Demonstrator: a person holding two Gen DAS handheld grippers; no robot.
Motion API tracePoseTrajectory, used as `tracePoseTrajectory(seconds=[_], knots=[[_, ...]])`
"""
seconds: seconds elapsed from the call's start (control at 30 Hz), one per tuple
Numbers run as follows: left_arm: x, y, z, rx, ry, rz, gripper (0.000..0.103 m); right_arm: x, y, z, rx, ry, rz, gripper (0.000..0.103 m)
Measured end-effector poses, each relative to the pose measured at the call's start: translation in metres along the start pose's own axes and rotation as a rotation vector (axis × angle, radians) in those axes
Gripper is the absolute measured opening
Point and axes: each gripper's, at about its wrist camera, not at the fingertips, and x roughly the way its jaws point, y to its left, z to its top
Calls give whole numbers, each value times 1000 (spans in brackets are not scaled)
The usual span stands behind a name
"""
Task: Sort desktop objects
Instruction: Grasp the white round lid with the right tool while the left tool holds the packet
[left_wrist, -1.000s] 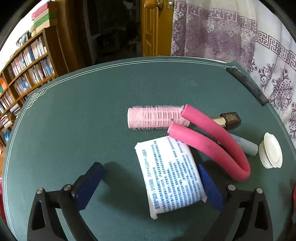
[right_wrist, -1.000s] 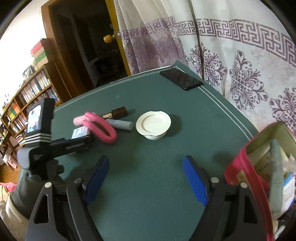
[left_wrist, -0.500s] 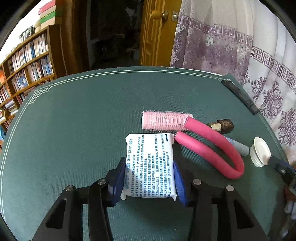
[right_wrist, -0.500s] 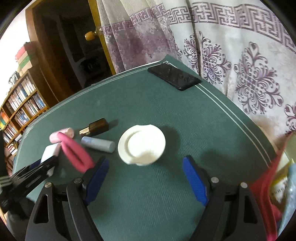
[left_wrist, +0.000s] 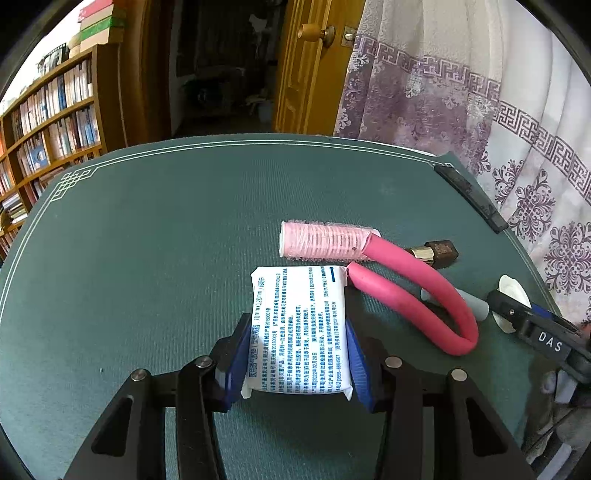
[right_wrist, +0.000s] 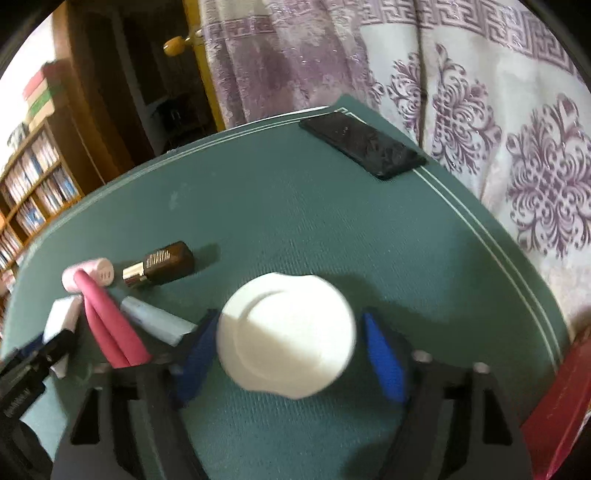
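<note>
I have the left gripper (left_wrist: 295, 363) clamped across the near half of the white printed packet (left_wrist: 298, 328), both blue pads pressing its long sides, so it has hold of it while the packet lies flat on the green table mat (left_wrist: 155, 236). The right gripper (right_wrist: 286, 356) is closing around the white round lid (right_wrist: 286, 332): the lid sits between the jaws near the right side of the mat, the left pad about touching its edge and a sliver of gap at the right pad, so I judge it not yet gripped. To do this step well I would let those jaws finish closing squarely across the lid's widest part before any lift, since a round, smooth rim may squirt out of an off-centre pinch. The pale blue tube (right_wrist: 157, 319) lies just left of the lid, almost against my left pad, so I must keep that finger from nudging it. On the other side, the packet's far corner touches the end of the bent pink foam roller (left_wrist: 413, 291), and the pink bristled hair curler (left_wrist: 325, 242) lies just beyond, with the brown lipstick (right_wrist: 162, 264) further right; lifting the packet straight up should avoid dragging them. The black phone (right_wrist: 364, 144) at the far right edge is well apart. The red container (right_wrist: 561, 410) at my near right looks the likely place for the lid.
</note>
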Motion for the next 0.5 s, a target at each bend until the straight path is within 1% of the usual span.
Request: tracePoseTrajectory(seconds=[0.13, 0.3, 0.4, 0.5], knots=[[-1, 2, -2, -1, -2, -8, 49, -7, 1, -8, -11, -1, 4, 70], [-6, -1, -5, 5, -15, -14, 49, -27, 1, -17, 3, -22, 25, 70], [-12, -3, -7, 7, -25, -24, 49, -48, 3, -18, -4, -62, 42, 70], [-20, -5, -7, 9, -37, -38, 49, -79, 4, -23, -21, -117, 61, 70]])
